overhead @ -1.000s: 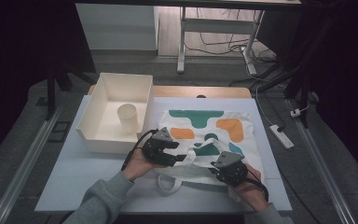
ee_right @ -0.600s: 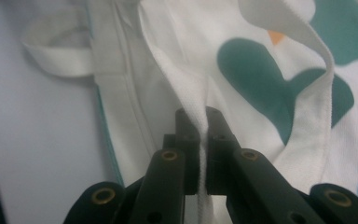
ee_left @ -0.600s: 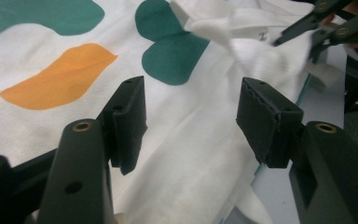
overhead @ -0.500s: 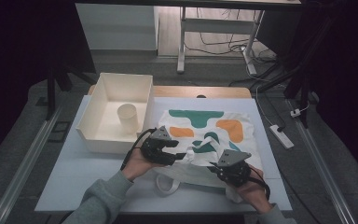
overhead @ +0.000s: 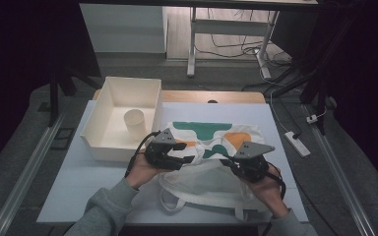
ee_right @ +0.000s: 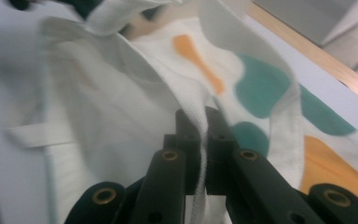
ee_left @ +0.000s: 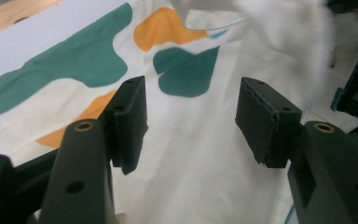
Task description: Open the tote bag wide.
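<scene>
So the right claw (ee_right: 204, 154) is now clamped on the top hem of the tote bag (overhead: 216, 147), jaws pinched tight with the white fabric edge squeezed between them. A second ago those jaws were a touch wider and were closing in; now they're fully down on the cloth. Compared with the earlier high view shots, the right hand (overhead: 266, 184) has come up a bit too, and the near edge of the bag has lifted off the counter (overhead: 74, 191) with it, so the mouth of the bag is starting to gape.

The left claw (ee_left: 191, 126) has barely budged. Its jaws stand apart, hovering over the printed side of the bag with nothing between them, just the green and orange blobs underneath.

The bag itself lies flat in the middle of the counter, handles (overhead: 177, 204) trailing toward the person, right next to the white bin (overhead: 103, 147) with the paper cup (overhead: 135, 123) in it.

My read: one side of the opening is secured, so the left claw likely needs to grab the opposite layer to pull the bag open. Risk is it pinches both layers together.
</scene>
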